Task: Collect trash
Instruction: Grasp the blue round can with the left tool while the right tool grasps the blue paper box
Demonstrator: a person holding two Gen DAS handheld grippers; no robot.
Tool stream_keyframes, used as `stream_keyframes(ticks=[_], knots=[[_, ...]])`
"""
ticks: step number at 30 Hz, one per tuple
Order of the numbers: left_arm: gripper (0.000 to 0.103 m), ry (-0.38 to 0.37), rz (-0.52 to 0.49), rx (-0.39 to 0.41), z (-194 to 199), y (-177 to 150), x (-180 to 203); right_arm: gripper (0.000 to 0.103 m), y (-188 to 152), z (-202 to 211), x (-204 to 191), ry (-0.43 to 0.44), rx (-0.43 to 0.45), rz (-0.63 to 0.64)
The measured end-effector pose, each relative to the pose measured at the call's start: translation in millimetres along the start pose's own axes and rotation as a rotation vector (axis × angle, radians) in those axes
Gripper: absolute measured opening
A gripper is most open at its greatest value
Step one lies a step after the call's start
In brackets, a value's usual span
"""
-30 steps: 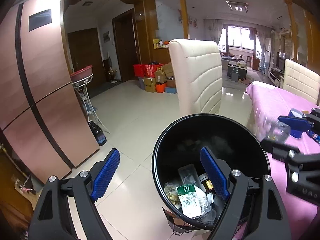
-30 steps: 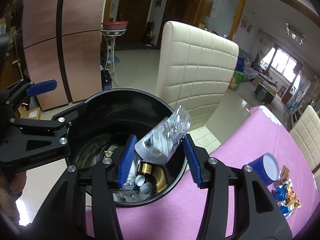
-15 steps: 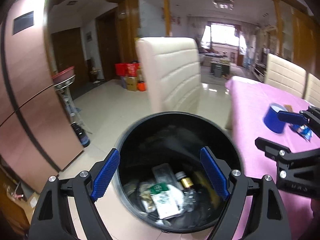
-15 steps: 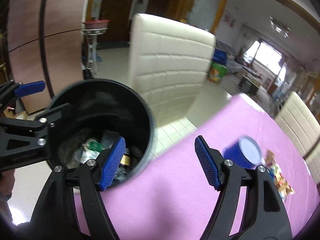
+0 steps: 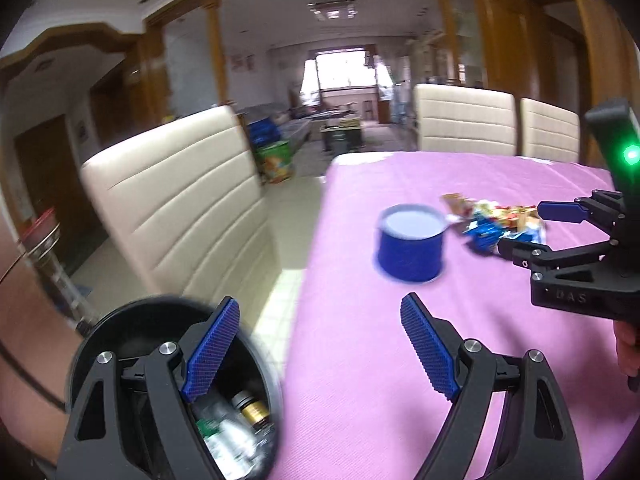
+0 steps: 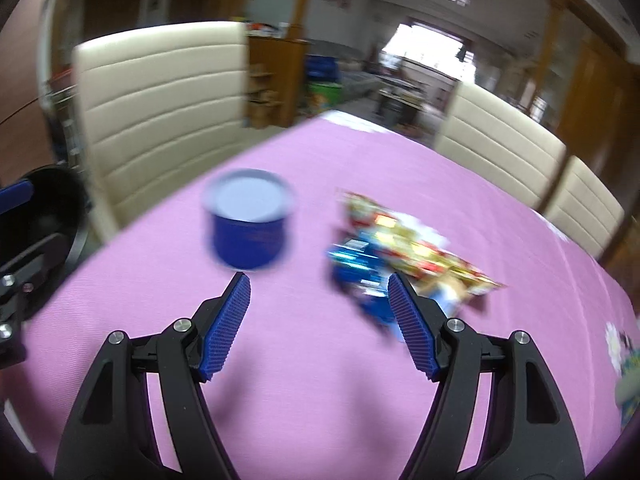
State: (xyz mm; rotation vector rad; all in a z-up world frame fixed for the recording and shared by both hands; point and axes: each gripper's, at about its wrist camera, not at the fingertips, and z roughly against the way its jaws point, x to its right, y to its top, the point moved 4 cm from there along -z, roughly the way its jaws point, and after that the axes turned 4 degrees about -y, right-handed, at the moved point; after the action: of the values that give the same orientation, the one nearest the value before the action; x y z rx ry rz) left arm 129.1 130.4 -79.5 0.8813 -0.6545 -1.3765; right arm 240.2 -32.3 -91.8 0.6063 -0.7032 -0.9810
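Note:
A black trash bin [image 5: 132,322] with bottles and packets inside stands on the floor at the table's left edge; its rim shows in the right wrist view [image 6: 48,200]. A pile of shiny snack wrappers [image 6: 404,256] lies on the pink tablecloth [image 6: 320,360], also seen from the left [image 5: 496,220]. A blue round tin [image 6: 250,224] stands left of the pile [image 5: 412,248]. My right gripper [image 6: 320,328] is open and empty, just short of the wrappers. My left gripper [image 5: 320,348] is open and empty, over the table edge beside the bin.
A cream padded chair [image 5: 180,208] stands at the table's left side behind the bin. Two more cream chairs [image 5: 464,126] stand at the far side. A small printed item [image 6: 624,360] lies at the right table edge. Tiled floor [image 5: 288,208] lies beyond.
The right gripper dropped a clear blister pack into the bin, opened, and swung right over the table toward the wrappers. The left gripper also turned right, from above the bin to the table edge.

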Motion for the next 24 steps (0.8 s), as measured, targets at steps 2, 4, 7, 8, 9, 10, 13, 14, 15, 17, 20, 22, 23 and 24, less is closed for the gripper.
stream_keyframes(ticks=[2,4,7,8,9,10,13,14,15,17,20,22,23,24], knots=[[0.081,-0.034,-0.013,-0.003,-13,9,13,0.070,-5,-11,23,-0.058,-0.015,-0.022],[0.081,-0.057,-0.006,-0.021,-26,15,22,0.067,-10,-23,43,-0.104,-0.036,-0.050],[0.081,-0.088,-0.003,-0.046,-48,25,34,0.066,-16,-37,70,-0.119,-0.069,-0.131],[0.081,-0.103,-0.011,-0.053,-56,28,39,0.066,-18,-42,78,-0.114,-0.082,-0.163],[0.081,-0.107,-0.019,-0.059,-61,28,42,0.066,-19,-46,83,-0.115,-0.094,-0.182],[0.081,-0.104,-0.032,-0.069,-68,30,47,0.066,-20,-49,87,-0.124,-0.102,-0.190],[0.081,-0.097,-0.069,-0.086,-82,33,59,0.065,-22,-56,91,-0.142,-0.111,-0.195],[0.081,-0.096,-0.081,-0.094,-87,34,62,0.065,-21,-58,91,-0.138,-0.114,-0.205],[0.081,-0.095,-0.090,-0.102,-90,35,64,0.065,-21,-59,91,-0.131,-0.118,-0.215],[0.081,-0.092,-0.097,-0.111,-96,35,67,0.065,-21,-64,94,-0.117,-0.132,-0.237],[0.081,-0.094,-0.098,-0.136,-110,37,68,0.065,-25,-75,94,-0.066,-0.172,-0.269],[0.081,-0.088,-0.092,-0.155,-119,39,68,0.065,-27,-81,92,-0.051,-0.194,-0.275],[0.081,-0.089,-0.089,-0.160,-123,39,67,0.061,-28,-83,90,-0.043,-0.205,-0.271],[0.081,-0.090,-0.088,-0.165,-126,40,68,0.052,-31,-86,88,-0.031,-0.220,-0.264]])
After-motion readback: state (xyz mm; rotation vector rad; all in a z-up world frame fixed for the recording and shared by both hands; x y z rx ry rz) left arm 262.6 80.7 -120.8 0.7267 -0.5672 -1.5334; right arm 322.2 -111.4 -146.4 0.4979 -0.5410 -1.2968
